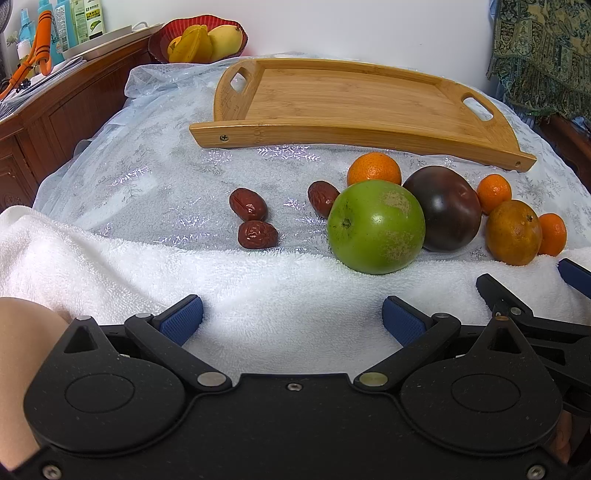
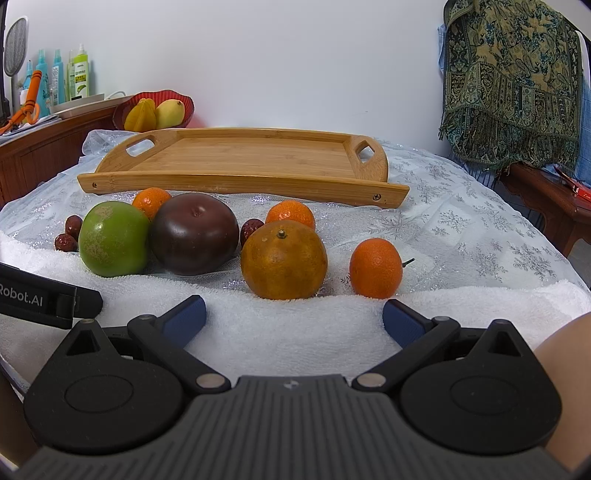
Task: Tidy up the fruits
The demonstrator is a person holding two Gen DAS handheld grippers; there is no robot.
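Note:
An empty bamboo tray [image 1: 354,99] [image 2: 240,155] lies at the back of the table. In front of it sit a green apple [image 1: 376,227] [image 2: 112,239], a dark purple round fruit [image 1: 445,208] [image 2: 194,233], a brownish orange [image 1: 512,232] [image 2: 283,260], three small tangerines [image 1: 373,169] [image 2: 375,267] and three red dates [image 1: 247,204]. My left gripper [image 1: 292,319] is open over the white towel [image 1: 147,273], short of the apple. My right gripper [image 2: 294,319] is open too, just short of the brownish orange.
A red bowl [image 1: 195,37] [image 2: 153,107] with yellow fruit stands on a wooden sideboard [image 1: 55,118] at the back left, beside bottles [image 1: 66,22]. A patterned cloth [image 2: 509,81] hangs at the right over a wooden bench [image 2: 546,199].

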